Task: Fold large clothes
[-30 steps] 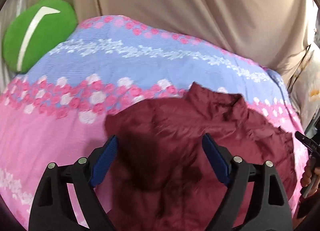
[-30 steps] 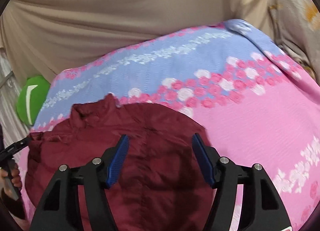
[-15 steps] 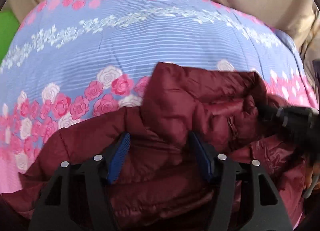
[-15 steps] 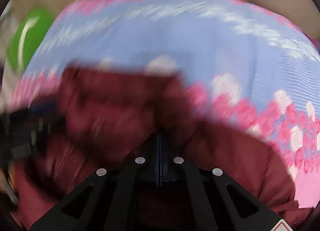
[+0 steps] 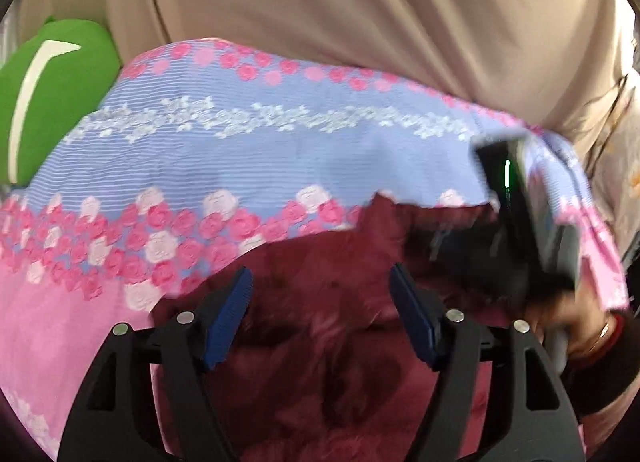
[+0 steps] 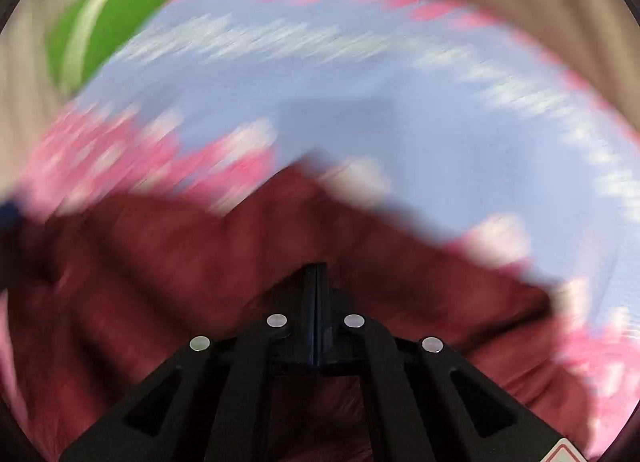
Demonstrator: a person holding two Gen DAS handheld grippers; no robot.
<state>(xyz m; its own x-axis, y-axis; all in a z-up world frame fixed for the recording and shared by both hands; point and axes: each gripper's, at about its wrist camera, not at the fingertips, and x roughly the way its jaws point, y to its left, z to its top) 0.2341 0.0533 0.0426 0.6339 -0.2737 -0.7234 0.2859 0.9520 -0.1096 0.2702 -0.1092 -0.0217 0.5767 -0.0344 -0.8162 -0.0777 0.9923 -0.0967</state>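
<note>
Right gripper [image 6: 318, 282]: jaws pressed fully together. Its own view is badly blurred, so whether any cloth is pinched between the pads cannot be told; the tips sit right over the maroon jacket [image 6: 240, 282].
Left gripper [image 5: 320, 314]: jaws spread and opening at this moment, blue pads [image 5: 230, 318] on either side of a patch of jacket cloth, not pressing on it.
Jacket position: a puffy maroon jacket [image 5: 320, 342] lies on the floral bedspread [image 5: 240, 150], on the pink near part, its upper edge reaching the row of roses at the blue band.
Right hand [image 5: 576, 326]: seen in the left view at the jacket's right edge, holding the right tool.
Surroundings: a green cushion [image 5: 48, 102] at the far left and a beige curtain [image 5: 360, 22] behind the bed.
Step in hand: judged to be an early fold, one side of the jacket being carried across the body.
Next move: probably calls for laying the moved part flat, then the left tool closing on a fresh edge.
Pointing: a raised peak, likely the collar, points away toward the curtain.
Long axis: seems to run from near to far, though crumpling and blur make this uncertain.
</note>
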